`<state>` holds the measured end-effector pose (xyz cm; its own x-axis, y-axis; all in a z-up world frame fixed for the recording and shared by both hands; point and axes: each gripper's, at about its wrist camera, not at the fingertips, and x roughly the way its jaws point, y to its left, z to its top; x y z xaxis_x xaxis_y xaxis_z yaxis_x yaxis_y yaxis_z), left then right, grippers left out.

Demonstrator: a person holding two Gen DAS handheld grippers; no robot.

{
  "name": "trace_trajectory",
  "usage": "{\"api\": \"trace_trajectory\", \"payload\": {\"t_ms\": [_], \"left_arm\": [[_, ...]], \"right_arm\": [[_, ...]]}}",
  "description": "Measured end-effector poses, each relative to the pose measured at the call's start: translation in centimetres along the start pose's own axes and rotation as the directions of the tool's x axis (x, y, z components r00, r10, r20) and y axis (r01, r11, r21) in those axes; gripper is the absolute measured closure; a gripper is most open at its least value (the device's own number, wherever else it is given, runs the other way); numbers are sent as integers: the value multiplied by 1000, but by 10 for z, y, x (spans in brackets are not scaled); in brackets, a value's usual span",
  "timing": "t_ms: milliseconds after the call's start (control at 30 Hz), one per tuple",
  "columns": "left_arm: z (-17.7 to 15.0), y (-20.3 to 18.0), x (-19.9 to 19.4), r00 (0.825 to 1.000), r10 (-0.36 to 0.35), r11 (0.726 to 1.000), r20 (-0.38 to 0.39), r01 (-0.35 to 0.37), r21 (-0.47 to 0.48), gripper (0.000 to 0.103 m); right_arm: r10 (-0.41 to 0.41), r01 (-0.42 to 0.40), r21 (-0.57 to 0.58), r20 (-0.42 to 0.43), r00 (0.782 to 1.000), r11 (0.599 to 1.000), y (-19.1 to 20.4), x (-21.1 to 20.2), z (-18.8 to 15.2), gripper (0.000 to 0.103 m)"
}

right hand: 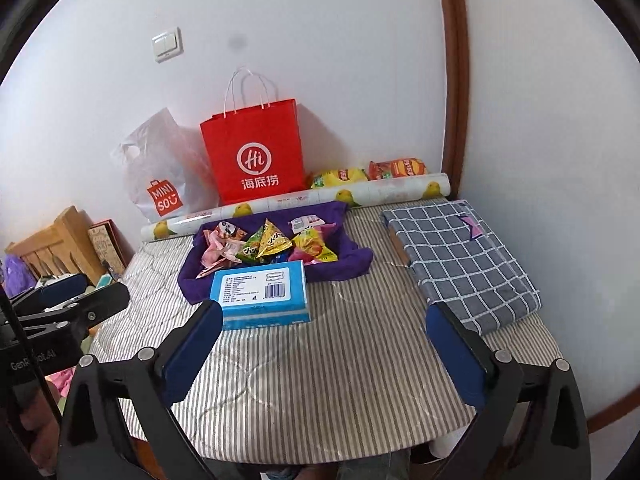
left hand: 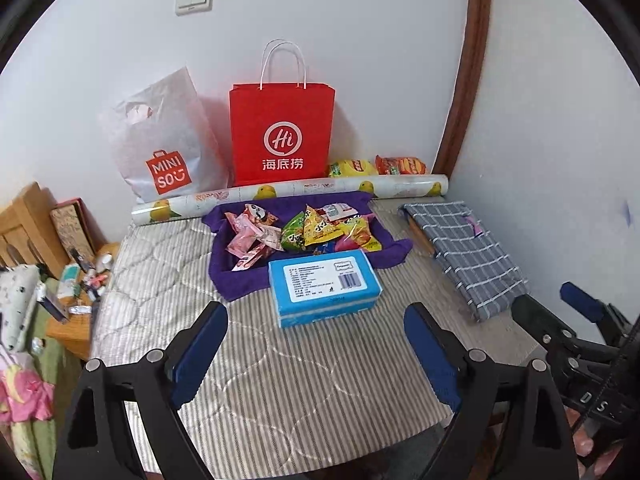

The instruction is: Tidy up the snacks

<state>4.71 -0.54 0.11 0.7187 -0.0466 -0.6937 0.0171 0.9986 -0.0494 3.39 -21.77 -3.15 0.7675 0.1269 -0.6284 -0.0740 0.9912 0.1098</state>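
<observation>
Both cameras sit just behind their own fingers and look forward and down over the striped mattress [left hand: 304, 384] toward the white wall at its far end. The left gripper [left hand: 316, 352] frames the blue box [left hand: 322, 286] dead ahead between its fingers, with the right gripper [left hand: 576, 312] poking in at its right edge. The right gripper's own view stands a little to the right, so the blue box [right hand: 262, 294] falls ahead of its left finger and the left gripper [right hand: 68, 296] shows at its left edge. Both views share the box, the snack pile [left hand: 304, 232] beyond it, the red bag [left hand: 282, 132] and the checked cloth [right hand: 460, 260]; neither is close to any of them.
</observation>
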Motion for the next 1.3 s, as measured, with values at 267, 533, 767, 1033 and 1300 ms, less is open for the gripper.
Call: {"api": "trace_trajectory", "payload": {"t_ms": [267,533,767,1033,1300], "left_arm": [[-6,-18,-12,1000,-3,1000,19,2,11,13],[-7,-24,-16,1000,4,1000,25,-5,23,13],[-8,-22,-17,1000,4,1000,25,-4,20,13],[-10,-21,-17,1000,7,1000,22,-7,15,13],[-10,-18,-18,1000,7,1000,23,-7,9,13]], "right_arm": [[-15,15,-9,-8,1000,1000,-11,-15,-15,2],[-18,18,0,9,1000,1000,-17,-24,-19,2],[-17,17,1,11,1000,1000,-18,-25,-20,2],[-14,14,-1,11,1000,1000,-16,-28,-21,2],[-10,11,-6,15,1000,1000,-12,-29,-20,2]]}}
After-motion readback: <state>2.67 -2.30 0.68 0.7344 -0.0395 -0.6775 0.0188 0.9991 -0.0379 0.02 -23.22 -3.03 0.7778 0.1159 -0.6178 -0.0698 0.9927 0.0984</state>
